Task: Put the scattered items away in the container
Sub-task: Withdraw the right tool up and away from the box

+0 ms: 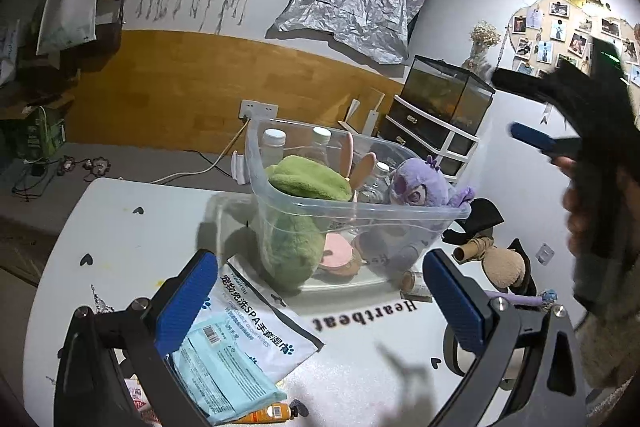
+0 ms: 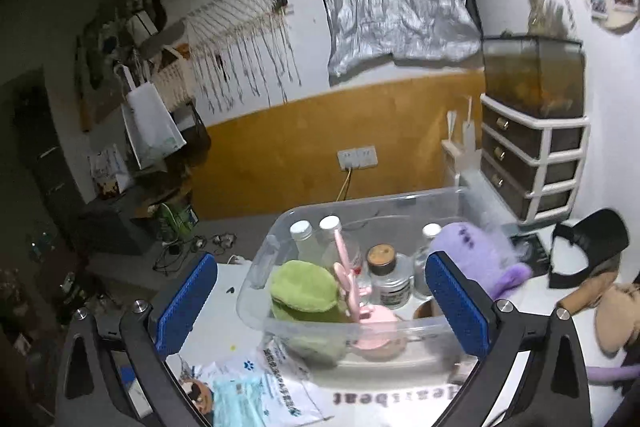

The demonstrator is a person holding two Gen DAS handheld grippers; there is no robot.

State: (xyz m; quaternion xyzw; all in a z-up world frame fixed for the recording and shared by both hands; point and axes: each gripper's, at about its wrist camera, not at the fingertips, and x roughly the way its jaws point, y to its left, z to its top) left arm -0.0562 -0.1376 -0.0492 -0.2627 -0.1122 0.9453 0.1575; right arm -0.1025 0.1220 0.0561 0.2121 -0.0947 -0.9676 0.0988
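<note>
A clear plastic bin (image 1: 400, 217) (image 2: 256, 319) stands on the white table. It holds a green plush (image 1: 308, 183) (image 2: 304, 291), a purple plush (image 1: 424, 187) (image 2: 472, 247), several bottles (image 2: 390, 275) and a pink fan (image 2: 372, 323). My left gripper (image 1: 320, 303) is open and empty, just in front of the bin. A wipes packet (image 1: 256, 323) (image 2: 280, 371) lies under its left finger. My right gripper (image 2: 320, 307) is open and empty, above the bin's near edge; it also shows blurred in the left wrist view (image 1: 532, 139).
A beige doll with a black hat (image 1: 500, 263) (image 2: 608, 303), a small tube (image 1: 416, 283) and an orange tube (image 1: 264, 415) lie on the table (image 1: 132, 251). A drawer unit (image 2: 536, 163) with a fish tank (image 2: 532, 75) stands at the back right.
</note>
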